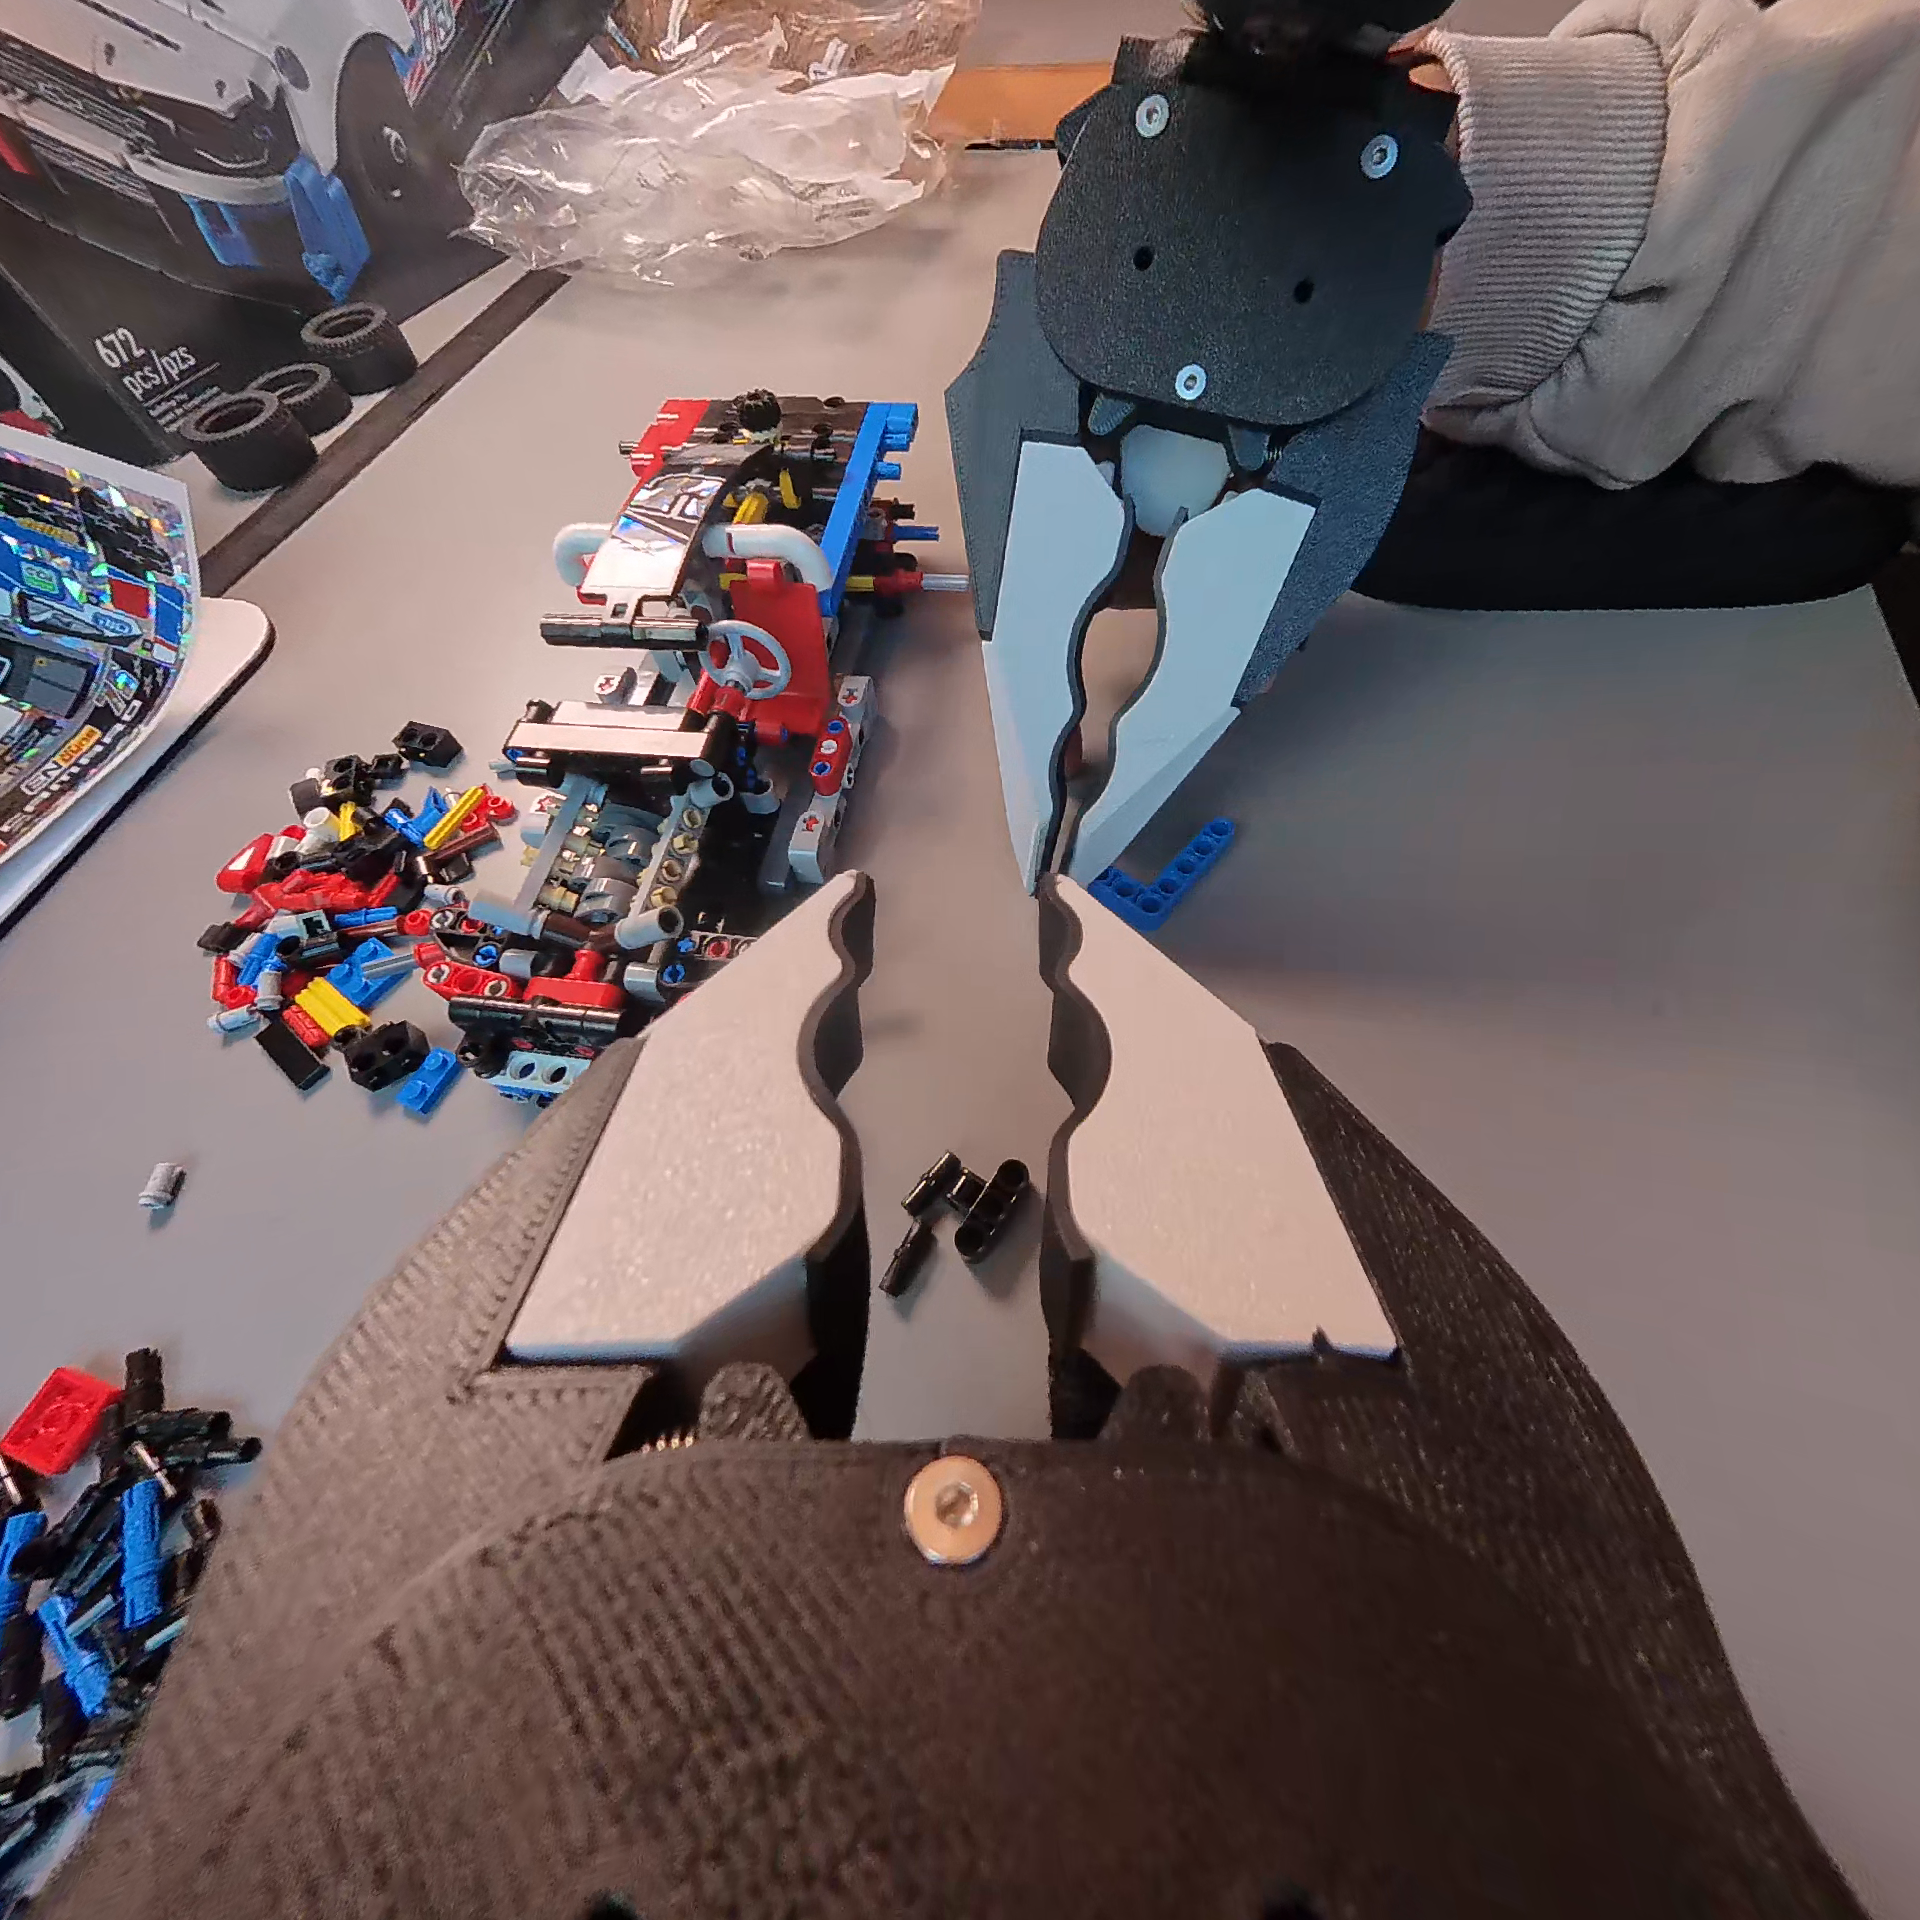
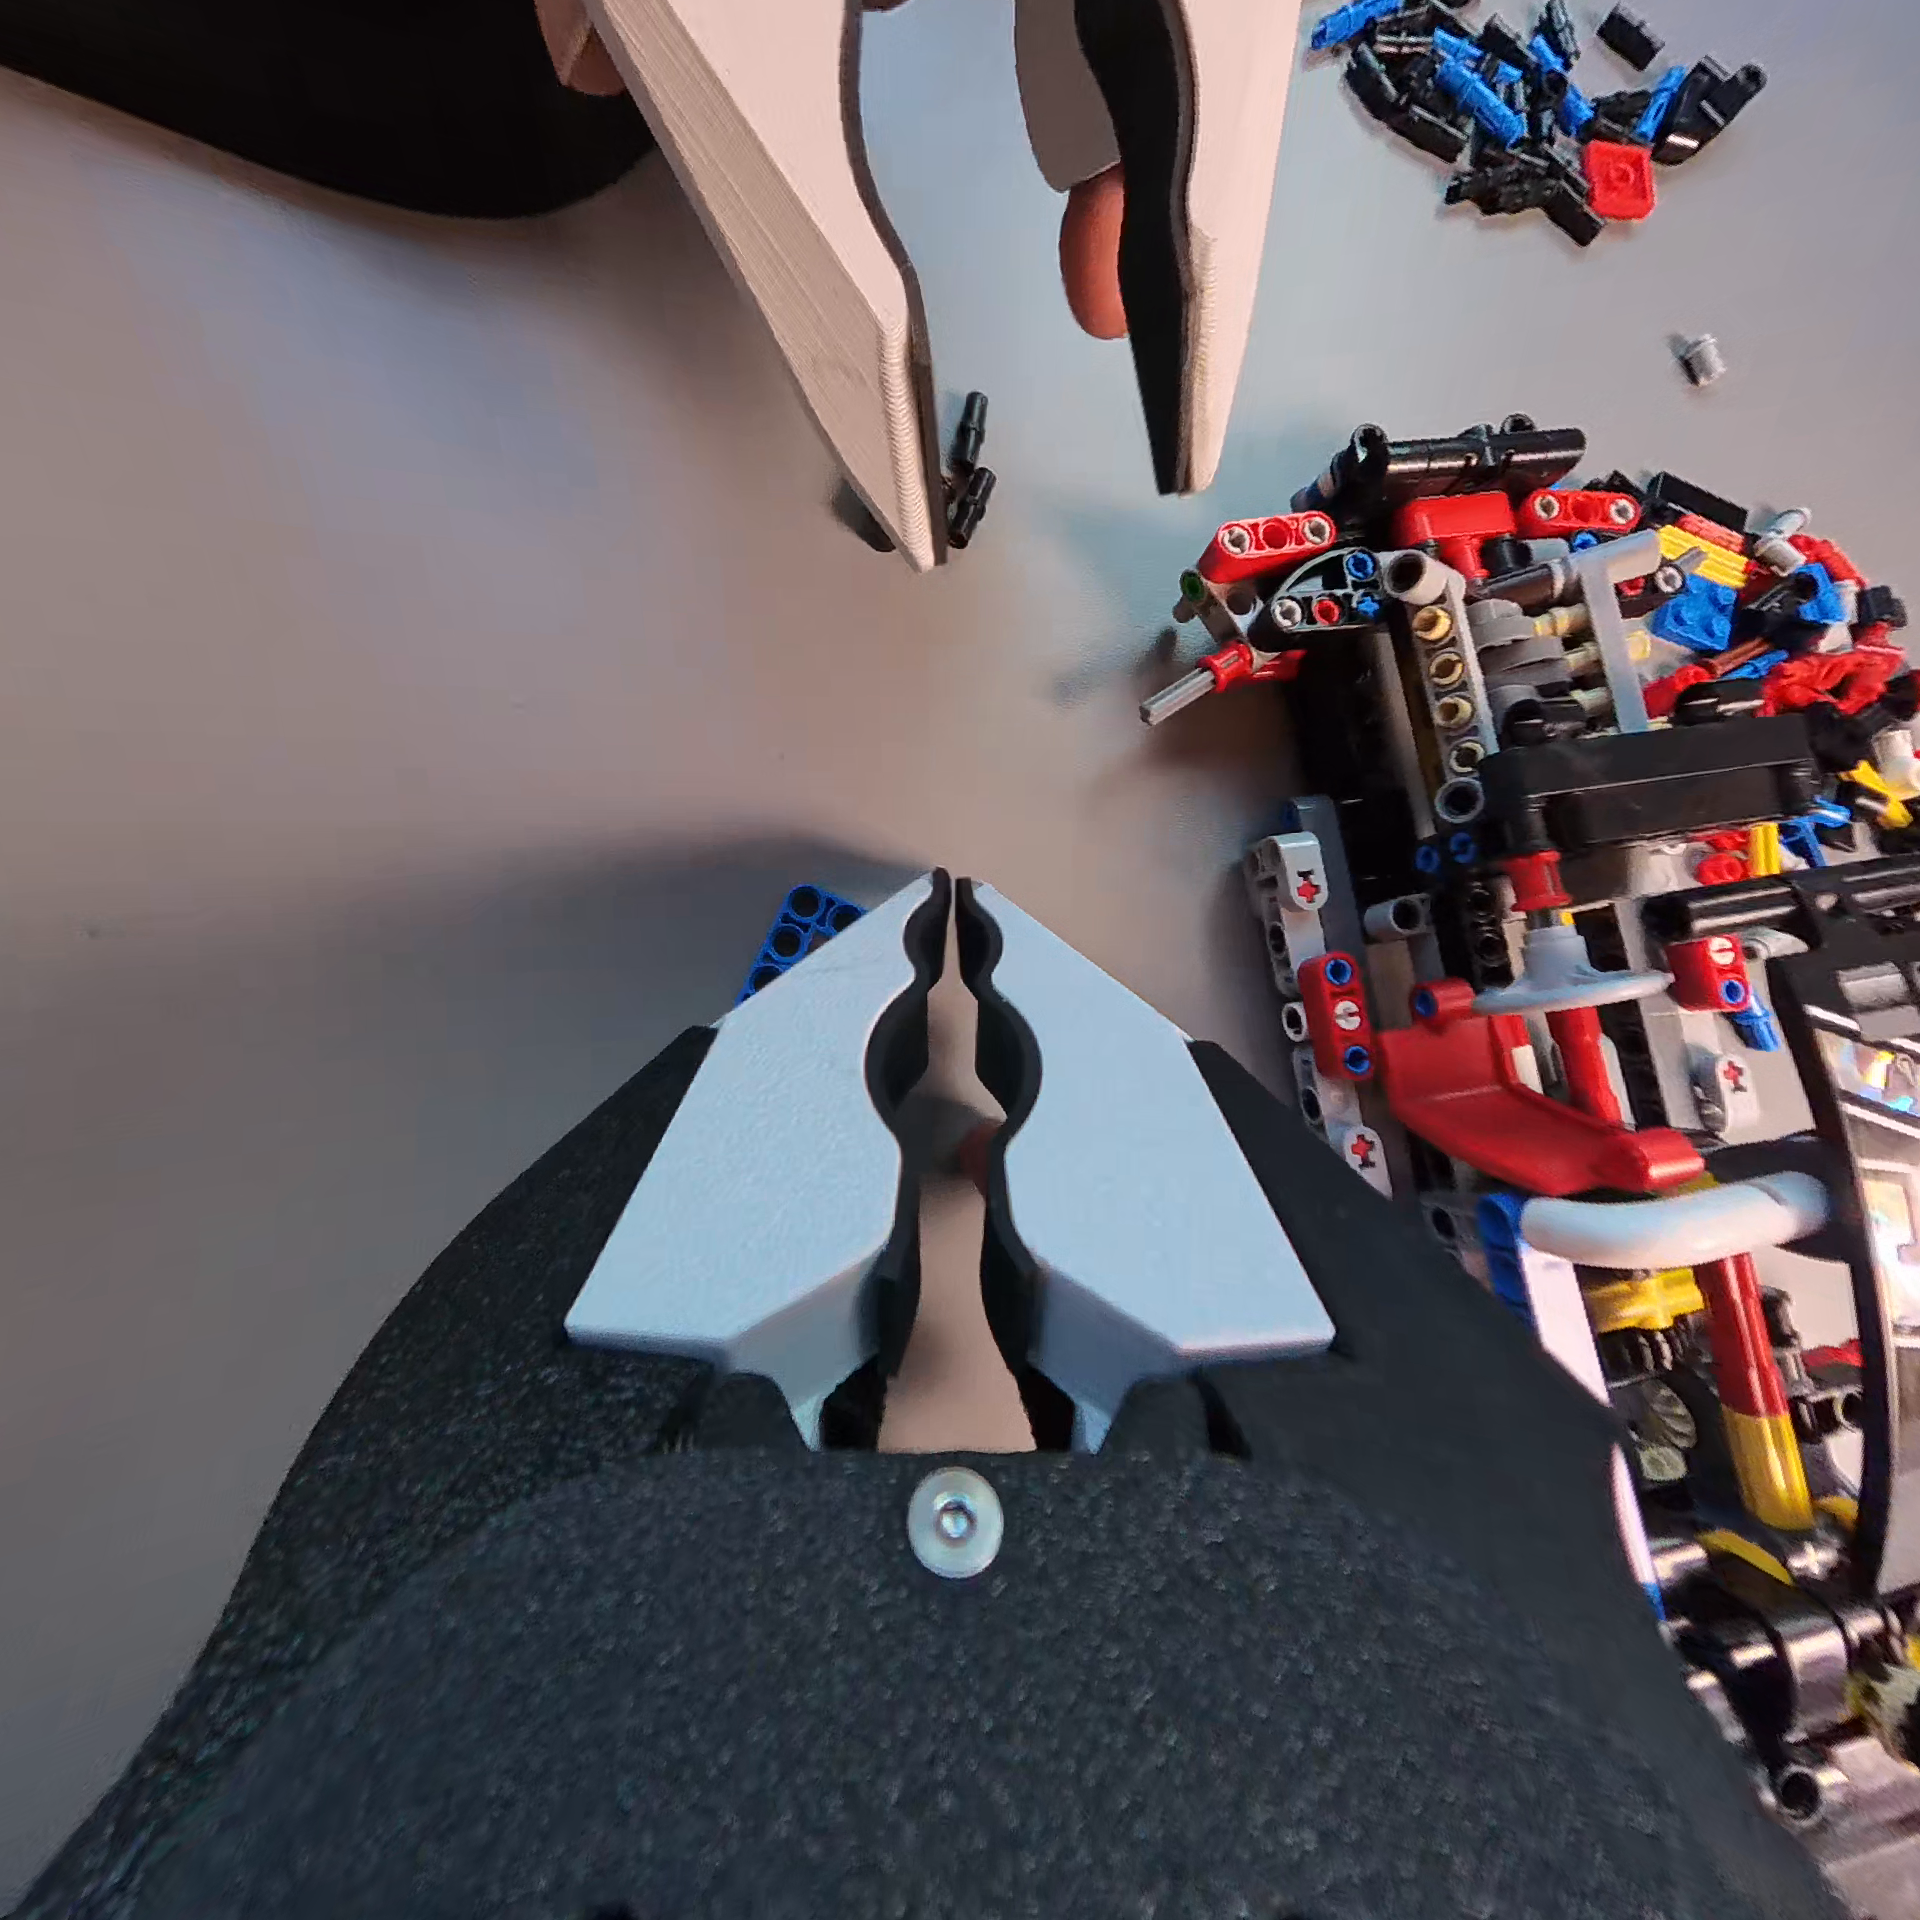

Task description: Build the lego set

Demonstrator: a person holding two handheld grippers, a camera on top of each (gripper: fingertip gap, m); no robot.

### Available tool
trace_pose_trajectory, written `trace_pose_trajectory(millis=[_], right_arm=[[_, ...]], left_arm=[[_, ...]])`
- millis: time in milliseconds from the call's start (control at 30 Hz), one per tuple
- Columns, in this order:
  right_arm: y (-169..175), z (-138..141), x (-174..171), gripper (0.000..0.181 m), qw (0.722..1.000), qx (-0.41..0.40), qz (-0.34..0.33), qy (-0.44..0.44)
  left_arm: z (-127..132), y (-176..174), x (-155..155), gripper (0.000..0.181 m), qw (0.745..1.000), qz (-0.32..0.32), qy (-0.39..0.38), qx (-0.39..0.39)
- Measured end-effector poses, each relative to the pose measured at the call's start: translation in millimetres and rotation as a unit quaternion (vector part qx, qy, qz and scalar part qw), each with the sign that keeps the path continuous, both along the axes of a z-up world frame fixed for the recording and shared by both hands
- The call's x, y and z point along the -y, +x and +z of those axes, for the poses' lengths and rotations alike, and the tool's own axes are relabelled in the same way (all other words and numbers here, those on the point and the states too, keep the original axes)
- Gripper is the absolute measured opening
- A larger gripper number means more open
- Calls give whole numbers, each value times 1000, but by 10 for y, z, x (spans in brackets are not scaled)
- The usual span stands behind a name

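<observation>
The half-built lego car point(image 1: 707, 727) lies on the grey table point(image 1: 1507, 935), left of both grippers; it also shows in the right wrist view point(image 2: 1558, 935). My left gripper point(image 1: 954, 894) is open and holds nothing. A few small black connector pieces point(image 1: 961, 1205) lie on the table between its fingers, untouched; they show in the right wrist view point(image 2: 966, 468) beside one finger. My right gripper point(image 2: 951, 883) is shut, its tips down at the table next to a blue L-shaped beam point(image 2: 800, 925). I see nothing between its pads. The beam point(image 1: 1164, 883) lies flat.
A pile of loose pieces point(image 1: 343, 904) lies left of the car, and another pile of blue and black pins point(image 1: 94, 1538) at the lower left. The set's box point(image 1: 208, 208), tyres point(image 1: 291, 405), sticker sheet point(image 1: 73, 623) and plastic bag point(image 1: 707, 156) stand farther back. A sleeve point(image 1: 1662, 208) is at the upper right. About 6 cm separates my left fingertips from my right.
</observation>
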State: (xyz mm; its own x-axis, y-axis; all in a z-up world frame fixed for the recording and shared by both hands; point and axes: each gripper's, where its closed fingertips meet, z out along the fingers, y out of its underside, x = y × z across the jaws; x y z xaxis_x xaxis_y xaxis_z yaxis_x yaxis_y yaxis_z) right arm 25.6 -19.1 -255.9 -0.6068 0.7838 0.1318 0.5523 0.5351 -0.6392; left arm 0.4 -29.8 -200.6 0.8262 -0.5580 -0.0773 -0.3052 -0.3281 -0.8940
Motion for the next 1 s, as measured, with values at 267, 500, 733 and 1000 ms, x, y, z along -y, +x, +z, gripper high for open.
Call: trace_pose_trajectory(millis=[267, 500, 733, 1000], right_arm=[[201, 293, -65, 19, 996, -39, -17, -78], [461, 181, -126, 51, 996, 6, -9, -86], [360, 21, 92, 46, 997, 61, 33, -46], [546, 25, 357, 15, 994, 92, 49, -33]], left_arm=[[74, -105, 17, 34, 1000, 14, 14, -15], [9, -300, 6, 35, 999, 37, -1, -10], [-121, -425, 40, 33, 999, 40, -25, -24], [-231, -300, 118, 29, 998, 2, -48, -37]])
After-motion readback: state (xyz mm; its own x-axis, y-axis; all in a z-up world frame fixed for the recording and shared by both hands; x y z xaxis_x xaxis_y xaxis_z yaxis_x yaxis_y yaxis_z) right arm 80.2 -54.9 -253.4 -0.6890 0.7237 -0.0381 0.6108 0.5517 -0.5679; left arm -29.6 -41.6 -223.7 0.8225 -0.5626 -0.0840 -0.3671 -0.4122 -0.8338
